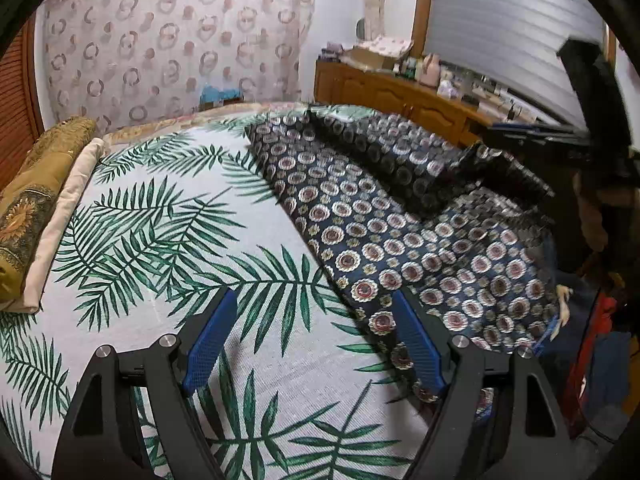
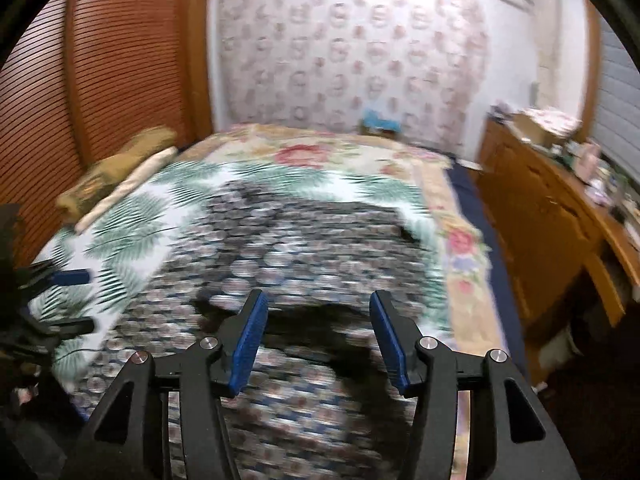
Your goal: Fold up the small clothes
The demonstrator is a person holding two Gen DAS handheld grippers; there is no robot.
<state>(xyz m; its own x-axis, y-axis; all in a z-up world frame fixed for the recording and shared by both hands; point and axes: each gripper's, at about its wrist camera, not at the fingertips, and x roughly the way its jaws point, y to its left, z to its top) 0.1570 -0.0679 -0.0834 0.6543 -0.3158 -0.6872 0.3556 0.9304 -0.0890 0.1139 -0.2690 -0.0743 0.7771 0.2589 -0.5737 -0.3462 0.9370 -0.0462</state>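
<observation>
The jaws of the left gripper (image 1: 316, 340) stand wide apart with nothing between them, its blue pads (image 1: 210, 344) hanging over the palm-leaf sheet (image 1: 160, 216); the jaws of the right gripper (image 2: 318, 338) are likewise parted and hold nothing, blurred cloth lying below them. At the far left of the left wrist view a gold patterned cushion (image 1: 36, 200) and a cream roll (image 1: 68, 216) lie along the edge of the bed; the leaf sheet spreads across the middle; to the right of it lies the dark patterned garment (image 1: 400, 232), navy with round medallions, flat on the sheet with one part folded over on its upper side; its near corner reaches under the left gripper's right finger. Farther right a wooden cabinet (image 1: 400, 96) stands against the wall, cluttered on top; the right gripper shows as a dark shape at the right edge.
</observation>
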